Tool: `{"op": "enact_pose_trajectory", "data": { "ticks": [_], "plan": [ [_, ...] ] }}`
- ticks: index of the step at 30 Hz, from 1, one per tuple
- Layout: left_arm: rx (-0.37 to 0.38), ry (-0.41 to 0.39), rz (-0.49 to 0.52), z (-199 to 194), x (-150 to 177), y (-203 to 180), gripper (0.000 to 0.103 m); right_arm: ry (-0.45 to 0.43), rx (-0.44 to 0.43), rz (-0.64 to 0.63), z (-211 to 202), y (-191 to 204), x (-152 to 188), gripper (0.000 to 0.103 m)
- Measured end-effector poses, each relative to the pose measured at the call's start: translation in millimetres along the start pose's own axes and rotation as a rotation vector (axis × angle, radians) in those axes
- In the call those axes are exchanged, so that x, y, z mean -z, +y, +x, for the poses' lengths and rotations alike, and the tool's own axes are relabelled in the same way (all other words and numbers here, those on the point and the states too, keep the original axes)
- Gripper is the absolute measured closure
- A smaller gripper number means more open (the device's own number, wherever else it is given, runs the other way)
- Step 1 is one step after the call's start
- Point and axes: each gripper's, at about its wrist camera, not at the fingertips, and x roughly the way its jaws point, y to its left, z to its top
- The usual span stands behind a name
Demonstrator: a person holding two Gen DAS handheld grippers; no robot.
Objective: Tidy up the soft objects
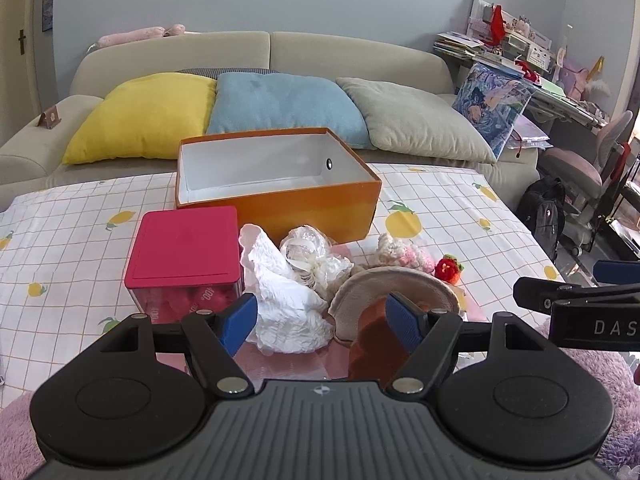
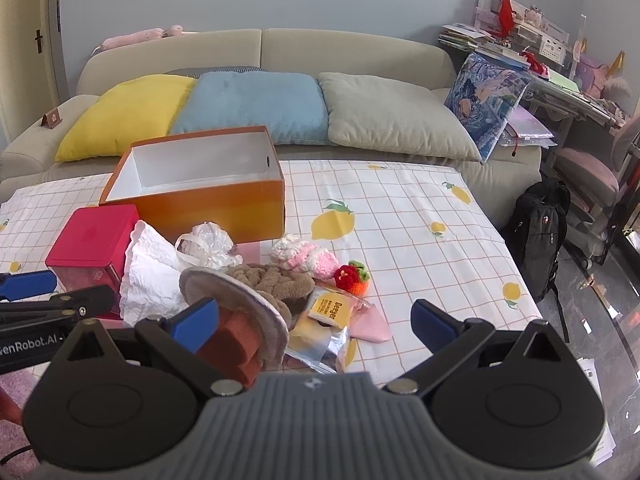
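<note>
The soft things lie in one heap at the near middle of the counter (image 2: 400, 216), on a checked cloth printed with lemons, just in front of one open orange cardboard box (image 2: 216, 200) with a smooth white inside. Left of the heap stands one square container with a flat red lid (image 1: 186, 244) and clear walls. In the heap are one crumpled white paper sheet (image 1: 284, 292), one wrinkled clear plastic bag (image 1: 308, 252), one fuzzy brown knitted piece (image 2: 272, 284), one pink and white crocheted piece (image 2: 304, 258), one small red crocheted strawberry (image 2: 352, 276) and one yellow labelled foil packet (image 2: 330, 312). A round, flat beige pad (image 2: 240, 308) leans tilted over a rust-red plush block (image 2: 236, 340). The left claw (image 1: 322, 320) is held level and low over the near edge, its blue fingers spread, the right one in front of the red block; whether it touches is unclear. The right claw (image 2: 314, 320) sits beside it, also level, spread wide and holding nothing.
</note>
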Motion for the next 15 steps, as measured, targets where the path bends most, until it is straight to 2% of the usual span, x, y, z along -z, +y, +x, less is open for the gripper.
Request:
{"op": "enact_pose_trajectory", "data": {
  "ticks": [15],
  "plan": [
    [-0.008,0.027,-0.016,1.6,-1.1,4.5,0.017,0.016,-0.025,-0.008,3.1,2.6,2.0,0.003]
  ]
}}
